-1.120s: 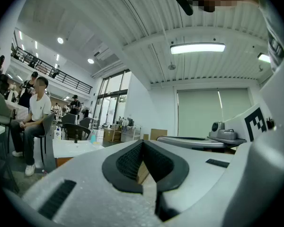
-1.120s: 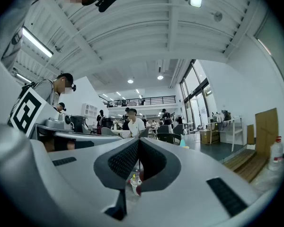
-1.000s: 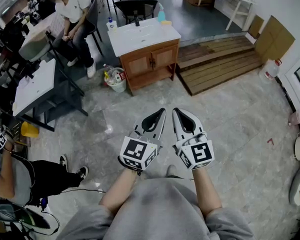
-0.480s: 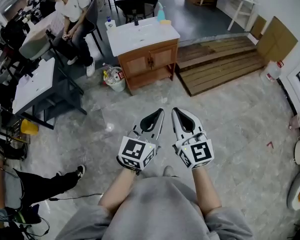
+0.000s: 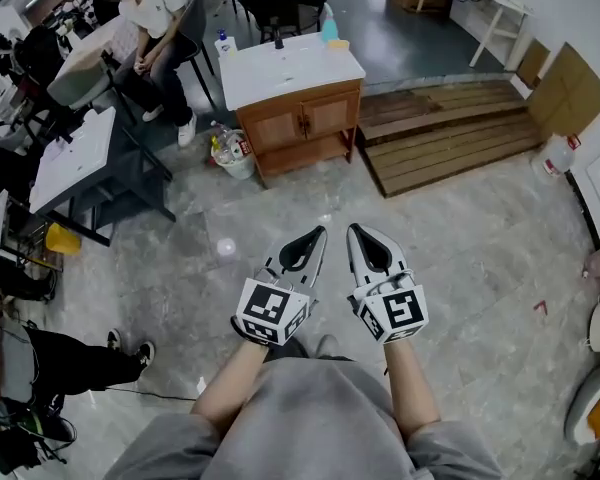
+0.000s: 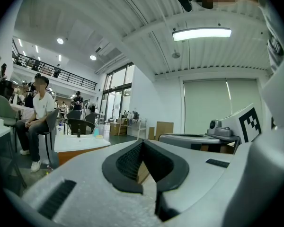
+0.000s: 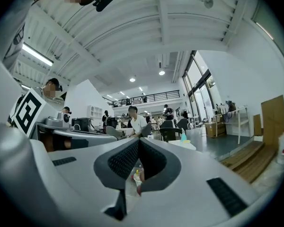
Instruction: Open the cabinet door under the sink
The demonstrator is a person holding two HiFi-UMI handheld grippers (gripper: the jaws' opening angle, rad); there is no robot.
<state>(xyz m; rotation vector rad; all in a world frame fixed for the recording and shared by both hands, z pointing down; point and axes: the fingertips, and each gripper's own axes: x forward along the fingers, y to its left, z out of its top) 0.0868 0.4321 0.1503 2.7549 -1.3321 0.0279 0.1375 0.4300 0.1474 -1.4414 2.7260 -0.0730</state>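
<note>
The wooden sink cabinet (image 5: 302, 126) with a white basin top (image 5: 290, 68) stands far ahead on the grey floor. Its two doors (image 5: 328, 116) are closed, with dark handles at the middle seam. Both grippers are held side by side well short of it, pointing level toward it. My left gripper (image 5: 319, 232) is shut with nothing in it, and my right gripper (image 5: 353, 230) is shut and empty too. In the left gripper view the shut left gripper (image 6: 143, 141) has the basin top (image 6: 80, 143) beyond it at left. In the right gripper view the right gripper (image 7: 138, 140) has its tips together.
A white bin (image 5: 236, 159) full of bottles stands left of the cabinet. A wooden platform (image 5: 450, 133) lies to its right. White tables (image 5: 72, 163) and a seated person (image 5: 150, 18) are at left, a black chair (image 5: 280, 13) behind the sink, and a yellow bucket (image 5: 62, 238) on the floor.
The view has moved forward over the floor toward the cabinet. Both grippers have sunk slightly in the picture, still shut and side by side. The person at lower left has shifted.
</note>
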